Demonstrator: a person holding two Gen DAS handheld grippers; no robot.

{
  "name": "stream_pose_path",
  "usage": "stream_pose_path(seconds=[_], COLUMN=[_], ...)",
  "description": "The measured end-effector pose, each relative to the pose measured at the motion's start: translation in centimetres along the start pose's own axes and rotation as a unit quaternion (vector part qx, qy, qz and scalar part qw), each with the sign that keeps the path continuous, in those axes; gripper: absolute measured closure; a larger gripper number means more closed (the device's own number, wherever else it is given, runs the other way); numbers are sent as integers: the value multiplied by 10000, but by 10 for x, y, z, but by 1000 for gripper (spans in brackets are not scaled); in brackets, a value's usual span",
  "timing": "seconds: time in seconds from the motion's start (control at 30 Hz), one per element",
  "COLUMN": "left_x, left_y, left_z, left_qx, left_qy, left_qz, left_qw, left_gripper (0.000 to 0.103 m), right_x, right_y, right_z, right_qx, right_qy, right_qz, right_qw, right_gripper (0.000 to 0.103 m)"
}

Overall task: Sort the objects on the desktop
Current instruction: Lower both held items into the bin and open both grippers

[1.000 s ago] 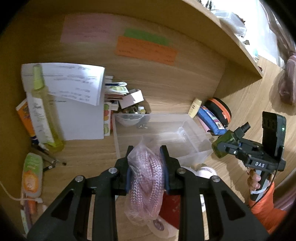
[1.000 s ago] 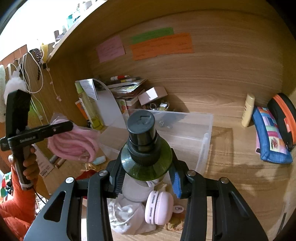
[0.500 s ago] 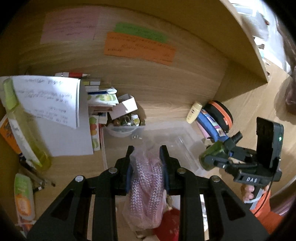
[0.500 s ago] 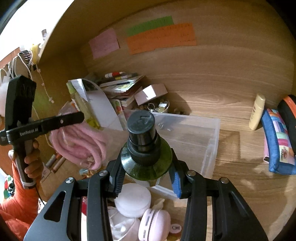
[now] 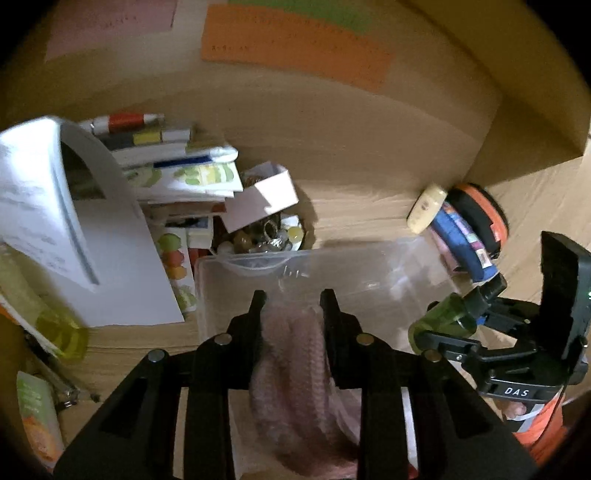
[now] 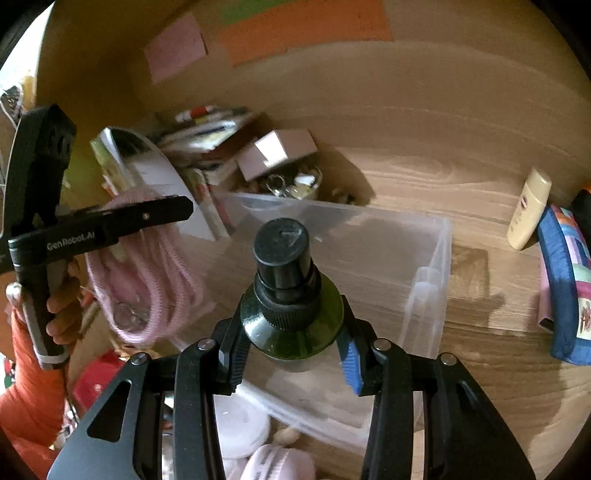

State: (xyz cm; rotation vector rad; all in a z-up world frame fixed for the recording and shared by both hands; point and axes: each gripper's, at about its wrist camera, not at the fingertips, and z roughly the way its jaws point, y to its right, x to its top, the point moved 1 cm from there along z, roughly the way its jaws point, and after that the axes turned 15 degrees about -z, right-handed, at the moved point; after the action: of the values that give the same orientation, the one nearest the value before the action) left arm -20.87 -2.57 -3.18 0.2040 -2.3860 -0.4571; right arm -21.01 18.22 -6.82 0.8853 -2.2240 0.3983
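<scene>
2 wrist cams, blurry, share bin [image 5: 369, 266].

Back wall [image 5: 369, 155]: wood grain, dim
Notes: orange [image 5: 295, 44], pink [image 6: 175, 46], green [image 5: 314, 13], stuck on wall
Desk [image 6: 480, 369]: wood
Light: dim

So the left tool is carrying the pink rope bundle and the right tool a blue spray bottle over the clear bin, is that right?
Nearly: the spray bottle in the right tool is dark green, as the right wrist view shows. The left tool does carry the pink rope bundle over the clear bin.
</scene>
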Motion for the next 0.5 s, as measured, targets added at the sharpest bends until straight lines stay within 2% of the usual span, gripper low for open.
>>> stream_pose_path(seconds=[0.1, 0.2, 0.5], left_x=[-2, -4, -7], left_y=[-1, 0, -1], left_z=[13, 22, 38], left_qx=[192, 301, 666], left_qy=[-62, -142, -309], left_qz=[62, 82, 257], left_qw=[9998, 9994, 9970], left_gripper=[72, 69, 64], right_x=[2, 1, 1], right_y=[5, 8, 1], right_z=[8, 17, 19], right_qx=[-240, -226, -424], right_qy=[-143, -245, -179], right_qz=[-26, -13, -272], right_qw=[9996, 9994, 9986], right_gripper=[65, 64, 64])
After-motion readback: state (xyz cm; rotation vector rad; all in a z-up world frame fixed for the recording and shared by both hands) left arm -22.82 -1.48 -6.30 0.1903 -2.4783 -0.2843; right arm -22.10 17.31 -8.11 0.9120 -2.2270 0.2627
